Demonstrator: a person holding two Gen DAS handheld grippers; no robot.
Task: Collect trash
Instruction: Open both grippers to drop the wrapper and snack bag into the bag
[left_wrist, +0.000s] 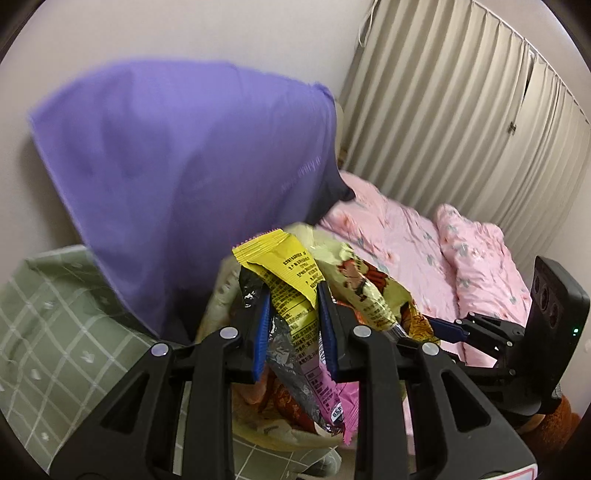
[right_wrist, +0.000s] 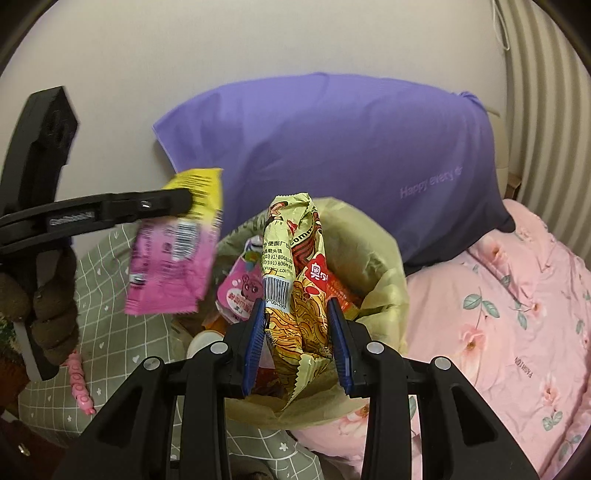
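Observation:
My left gripper (left_wrist: 293, 325) is shut on a yellow and pink snack wrapper (left_wrist: 291, 295), held above the open trash bag (left_wrist: 280, 435). It also shows in the right wrist view (right_wrist: 184, 201), with the wrapper (right_wrist: 173, 266) hanging left of the bag. My right gripper (right_wrist: 295, 336) is shut on a crumpled yellow noodle wrapper (right_wrist: 295, 280) over the pale yellow trash bag (right_wrist: 384, 273), which holds several wrappers, among them a pink one (right_wrist: 240, 291). The right gripper also shows at the right of the left wrist view (left_wrist: 447, 328).
A purple pillow (right_wrist: 332, 147) leans on the wall behind the bag. A pink floral bed cover (right_wrist: 517, 314) lies to the right, a green checked cloth (right_wrist: 107, 332) to the left. Beige curtains (left_wrist: 461, 110) hang at the right. A brown plush (right_wrist: 48, 314) sits at the far left.

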